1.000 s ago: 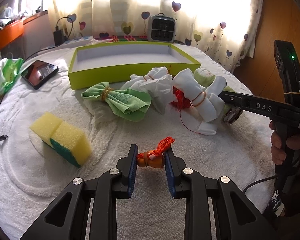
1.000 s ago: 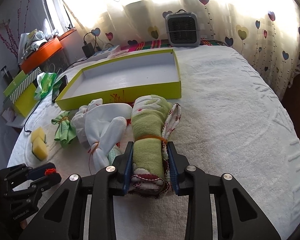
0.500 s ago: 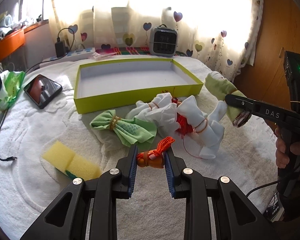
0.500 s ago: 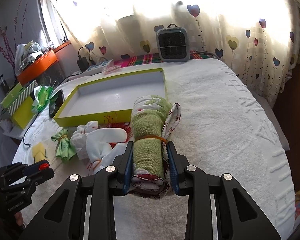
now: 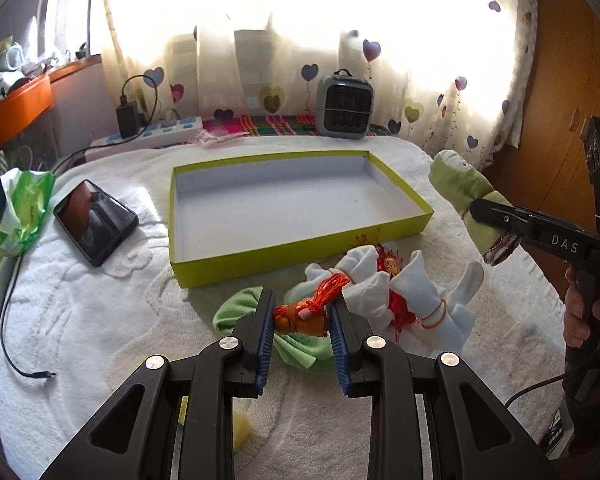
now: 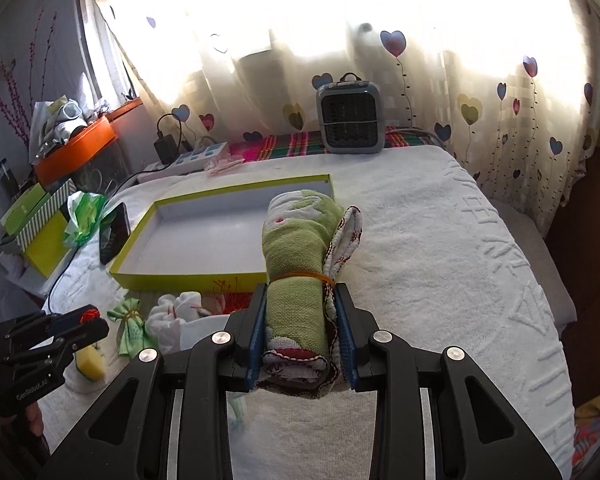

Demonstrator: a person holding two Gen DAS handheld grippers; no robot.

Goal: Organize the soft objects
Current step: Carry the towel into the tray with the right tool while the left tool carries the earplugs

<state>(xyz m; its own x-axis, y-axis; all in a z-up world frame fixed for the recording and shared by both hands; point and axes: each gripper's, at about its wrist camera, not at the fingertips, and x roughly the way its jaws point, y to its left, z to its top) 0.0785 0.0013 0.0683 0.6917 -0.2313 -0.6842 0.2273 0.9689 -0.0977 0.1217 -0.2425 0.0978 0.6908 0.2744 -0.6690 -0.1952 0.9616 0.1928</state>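
Observation:
My left gripper (image 5: pixel 300 322) is shut on a small orange tassel doll (image 5: pixel 304 317), held in the air above the bundles. My right gripper (image 6: pixel 300 330) is shut on a rolled green towel (image 6: pixel 296 256) bound with an orange band; in the left wrist view that towel (image 5: pixel 462 188) hangs at the right, above the tray's near right corner. The shallow yellow-green tray (image 5: pixel 228 268) lies empty ahead on the white bedspread. In front of it rest a white cloth bundle (image 5: pixel 416 292) with red yarn and a green cloth bundle (image 5: pixel 236 312).
A phone (image 5: pixel 94 220) and a green plastic bag (image 5: pixel 24 208) lie left of the tray. A grey heater (image 5: pixel 345 106) and a power strip (image 5: pixel 160 134) stand at the back by the curtain. A yellow sponge (image 6: pixel 89 362) sits near the left gripper. A cable (image 5: pixel 16 340) trails at left.
Both grippers have risen with their loads. The green towel lifted off the bed up to the tray's right corner. The tray and bundles now sit lower in both views.

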